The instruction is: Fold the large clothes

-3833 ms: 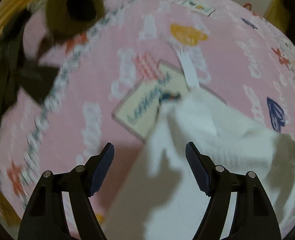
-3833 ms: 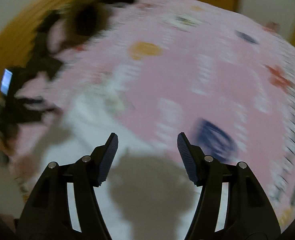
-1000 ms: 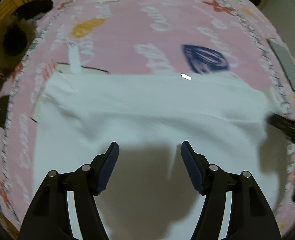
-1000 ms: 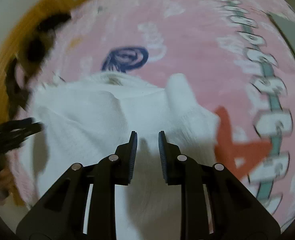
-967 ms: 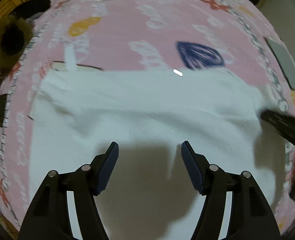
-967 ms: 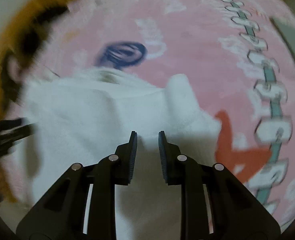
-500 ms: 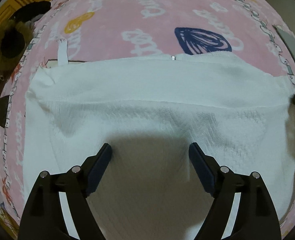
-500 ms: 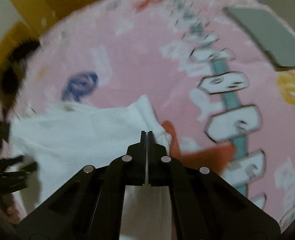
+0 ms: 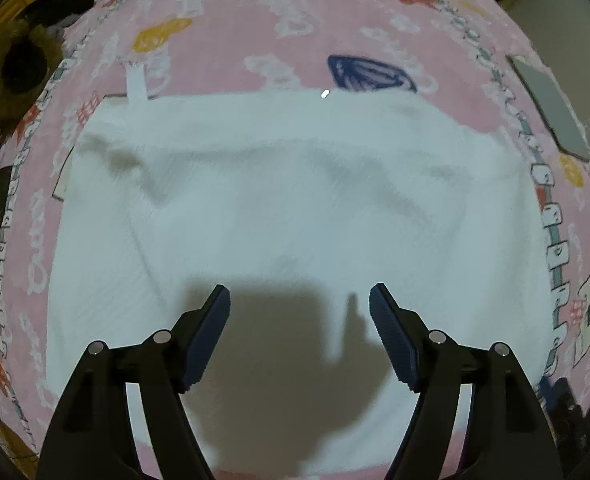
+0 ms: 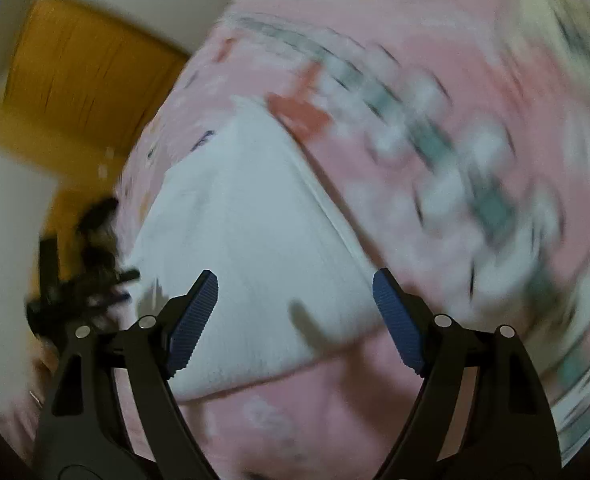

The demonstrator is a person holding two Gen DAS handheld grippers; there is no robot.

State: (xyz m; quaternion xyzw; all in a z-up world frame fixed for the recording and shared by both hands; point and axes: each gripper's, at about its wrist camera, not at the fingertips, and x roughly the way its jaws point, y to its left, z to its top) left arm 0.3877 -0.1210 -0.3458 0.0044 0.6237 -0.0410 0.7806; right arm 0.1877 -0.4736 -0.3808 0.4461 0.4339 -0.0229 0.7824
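Left gripper [image 9: 299, 308] is spread wide, nothing between the pads, hanging over the near-centre of the white garment [image 9: 295, 200]. Garment lies flat on the pink blanket [image 9: 255, 32], a broad rectangle w/ a fold ridge running across its upper third and a few soft creases top left. Gripper's shadow falls on the cloth just ahead of and under the fingers. A white strip [image 9: 135, 84] sticks out past the garment's top-left edge. Blue heart print [image 9: 369, 74] on the blanket sits just beyond the top edge. Grey flat slab [image 9: 547, 108] lies on the blanket's right side, apart from the garment. Dark plush toy [image 9: 19, 64] at far left, off the cloth.

Right gripper [image 10: 295, 304] also wide apart, holding nothing. Its view is motion-blurred. Garment [image 10: 247, 248] lies ahead and slightly left of it, one corner near the right finger, hem edge running up and away diag. Blanket [image 10: 435, 100] fills the right side; yellow wood furniture [image 10: 79, 68] upper left. Dark shapes at mid-left are too blurred to identify.
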